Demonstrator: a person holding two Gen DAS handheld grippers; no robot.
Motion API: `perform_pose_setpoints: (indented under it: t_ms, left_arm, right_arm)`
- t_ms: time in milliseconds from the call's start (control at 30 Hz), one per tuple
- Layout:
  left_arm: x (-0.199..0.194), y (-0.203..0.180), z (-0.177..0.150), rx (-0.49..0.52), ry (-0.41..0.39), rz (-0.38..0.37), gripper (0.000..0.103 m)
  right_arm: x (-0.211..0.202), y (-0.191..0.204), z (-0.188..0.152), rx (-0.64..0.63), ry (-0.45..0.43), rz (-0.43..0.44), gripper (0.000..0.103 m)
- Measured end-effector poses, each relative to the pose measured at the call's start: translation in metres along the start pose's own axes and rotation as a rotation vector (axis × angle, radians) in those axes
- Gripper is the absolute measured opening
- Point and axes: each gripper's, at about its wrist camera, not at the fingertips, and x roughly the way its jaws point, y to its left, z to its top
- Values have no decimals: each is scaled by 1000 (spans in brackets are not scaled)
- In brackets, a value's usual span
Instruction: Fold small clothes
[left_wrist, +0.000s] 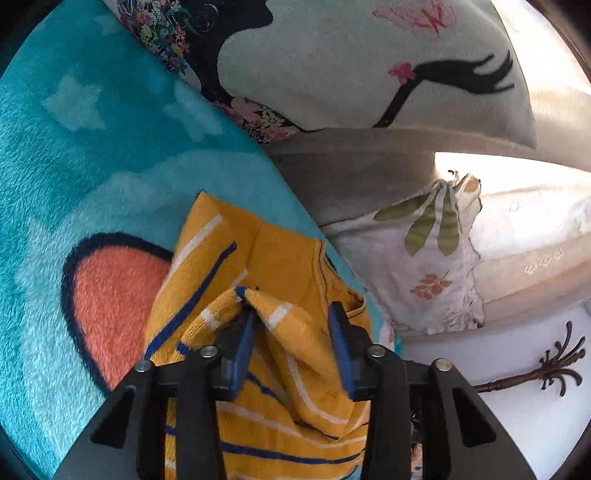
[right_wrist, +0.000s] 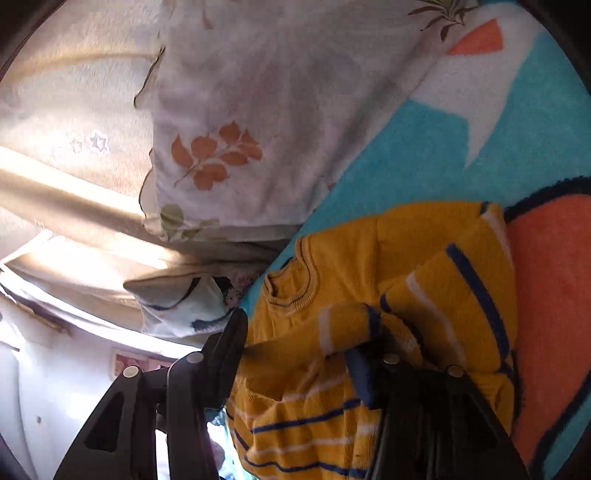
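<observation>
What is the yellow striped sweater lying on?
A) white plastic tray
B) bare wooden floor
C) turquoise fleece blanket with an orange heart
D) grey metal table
C: the yellow striped sweater lies on the turquoise fleece blanket, partly over its dark-outlined orange heart.

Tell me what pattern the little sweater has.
Mustard yellow sweater with blue and white stripes, clearest in the left wrist view.
</observation>
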Motion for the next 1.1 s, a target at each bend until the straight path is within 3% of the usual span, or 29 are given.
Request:
perform_pose_setpoints:
  t_ms: [67,167,433,500,667,800,933,1033,1100]
  left_arm:
    - [-5,-2,7,-16,-28,-21,48]
    - [-15,-6,12,-2,-74,28,55]
    - [-41,-10,-9,162,-80,206,57]
    - [-45,-8,-21,212,-67,262,57]
    - [-49,-9,-49,334,-62,367,57]
    - [-46,-24,-59,397,-69,334,57]
    - [-27,-39,-51,393,-55,240,57]
    - [8,-41,-40,378,41,222,57]
    - [35,-39,-31,379,110,244,57]
  right_arm:
    - [-5,-2,6,14,-18,4,65]
    - [-6,2,11,-10,-29,-46,68]
    - [-36,25,3,-167,-97,-204,79]
    - [-47,29,0,-198,-114,-269,79]
    - [-59,52,-20,-327,-141,-335,79]
    - [-43,79,-41,-447,-147,-389,78]
    - [-1,89,-59,-548,-13,-365,78]
    - [35,83,-63,-587,86,-387,78]
    - [52,74,-58,-603,106,-443,78]
